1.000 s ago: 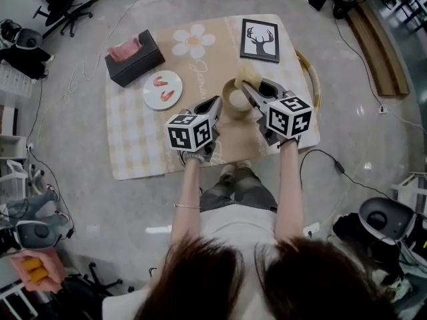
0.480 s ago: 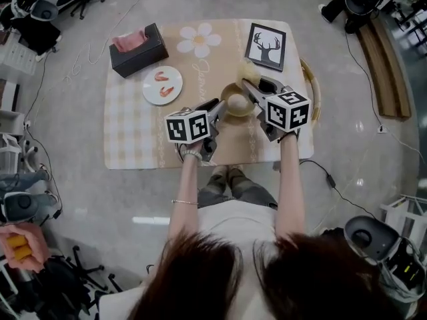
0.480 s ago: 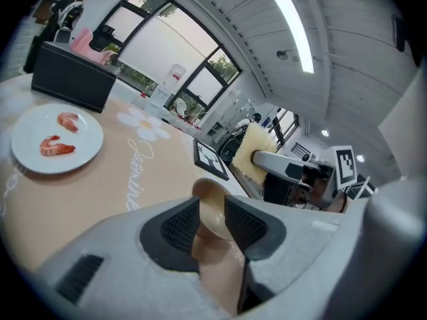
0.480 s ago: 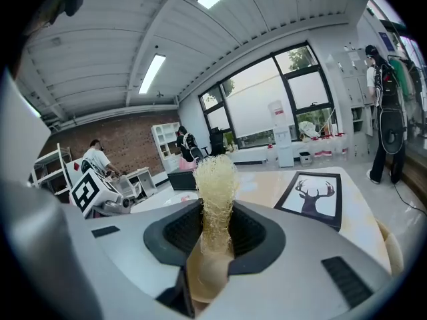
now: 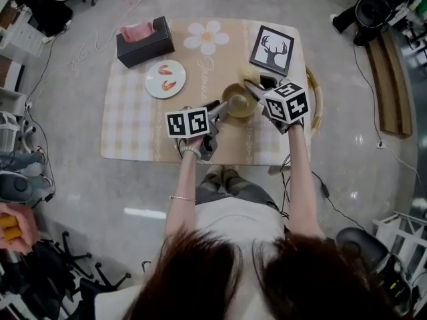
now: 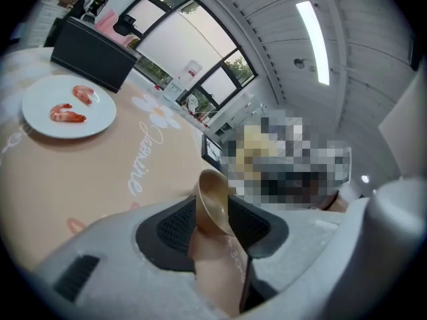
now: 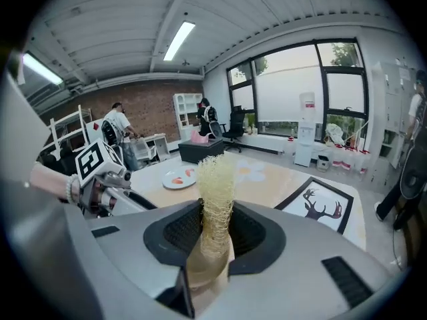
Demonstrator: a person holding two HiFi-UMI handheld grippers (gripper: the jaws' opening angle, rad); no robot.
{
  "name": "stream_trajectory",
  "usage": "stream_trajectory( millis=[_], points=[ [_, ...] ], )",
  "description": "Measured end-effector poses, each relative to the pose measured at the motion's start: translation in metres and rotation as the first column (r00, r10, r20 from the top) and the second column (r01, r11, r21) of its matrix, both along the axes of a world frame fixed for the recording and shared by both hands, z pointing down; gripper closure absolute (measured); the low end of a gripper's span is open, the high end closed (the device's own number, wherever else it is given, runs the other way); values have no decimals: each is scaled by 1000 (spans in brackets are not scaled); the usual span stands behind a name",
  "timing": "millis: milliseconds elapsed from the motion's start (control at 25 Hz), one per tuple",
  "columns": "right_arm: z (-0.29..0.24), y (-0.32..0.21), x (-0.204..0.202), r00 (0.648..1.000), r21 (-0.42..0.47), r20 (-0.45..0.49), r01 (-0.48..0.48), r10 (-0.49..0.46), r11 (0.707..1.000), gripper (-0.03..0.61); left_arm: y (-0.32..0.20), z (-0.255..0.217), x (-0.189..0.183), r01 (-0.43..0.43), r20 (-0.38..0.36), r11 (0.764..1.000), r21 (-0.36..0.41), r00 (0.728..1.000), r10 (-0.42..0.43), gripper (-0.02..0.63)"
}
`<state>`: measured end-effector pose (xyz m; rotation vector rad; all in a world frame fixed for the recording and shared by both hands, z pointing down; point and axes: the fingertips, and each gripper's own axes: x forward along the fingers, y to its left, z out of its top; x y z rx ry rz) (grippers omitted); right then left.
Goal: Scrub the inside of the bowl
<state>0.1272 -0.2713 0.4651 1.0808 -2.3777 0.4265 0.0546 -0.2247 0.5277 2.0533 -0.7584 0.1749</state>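
Left gripper (image 5: pixel 219 109): its jaws have just been opening and now stand wide apart. We read it as released, not clamped.
Between the left jaws: in the left gripper view (image 6: pixel 213 223) the rim of the bowl (image 6: pixel 215 202) stands edge-on in the gap, close to both pads. We see neither pad pressing on it.
Bowl (image 5: pixel 238 101): a tan bowl on the table mat (image 5: pixel 133 129), directly ahead of the left gripper's tips. It lies just to the left of and below the right gripper's tips.
Right gripper (image 5: pixel 253 85): its jaws are closed on the loofah scrubber (image 5: pixel 248 72). In the right gripper view (image 7: pixel 216 232) both pads press the lower part of the scrubber (image 7: pixel 216 182), which sticks up past the tips.
Scrubber versus bowl: from the head view the scrubber sits just beyond the bowl's far rim. We cannot tell whether they touch.
Grippers to each other: the left gripper's marker cube (image 7: pixel 91 160) shows to the left of the right jaws, near them.
Plate (image 6: pixel 67 109): white with two shrimp pieces (image 6: pixel 68 115), ahead and to the left of the left gripper.
Tissue box (image 6: pixel 93 59): dark, beyond the plate.
Deer picture (image 7: pixel 319 202): ahead and to the right of the right gripper, flat on the mat.
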Motion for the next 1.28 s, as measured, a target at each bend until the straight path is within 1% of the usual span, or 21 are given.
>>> stream_trajectory(
  millis=[160, 320, 480, 680, 760, 880, 1000, 1160, 1200, 1280],
  points=[
    [10, -2, -1, 988, -19, -119, 98, -100, 995, 483, 2, 4, 2, 9, -32, 999, -44, 999, -11, 463],
    [14, -3, -4, 959, -34, -207, 189, -192, 981, 483, 6, 9, 5, 17, -88, 995, -101, 996, -26, 459],
    [19, -2, -7, 909, -61, -308, 277, -282, 959, 483, 9, 13, 8, 15, -113, 990, -139, 993, -31, 457],
    [21, -3, -9, 849, -91, -390, 350, -357, 932, 483, 10, 14, 9, 19, -147, 985, -169, 988, -44, 457],
    [23, -4, -9, 818, -107, -427, 378, -386, 919, 483, 10, 14, 11, 13, -163, 983, -184, 986, -43, 457],
    [25, -2, -11, 758, -141, -481, 428, -440, 893, 483, 10, 15, 11, 6, -172, 978, -208, 984, -42, 457],
    [29, 3, -13, 687, -184, -531, 478, -496, 859, 483, 11, 18, 12, 0, -188, 971, -240, 981, -47, 457],
    [33, 6, -14, 563, -226, -610, 550, -557, 804, 483, 12, 18, 12, -3, -219, 964, -267, 974, -57, 457],
    [34, 7, -14, 527, -240, -630, 566, -570, 788, 483, 12, 18, 12, -5, -226, 962, -273, 972, -59, 457],
    [37, 8, -13, 442, -273, -673, 596, -593, 755, 483, 12, 18, 12, -8, -236, 958, -286, 970, -62, 457]
  ],
)
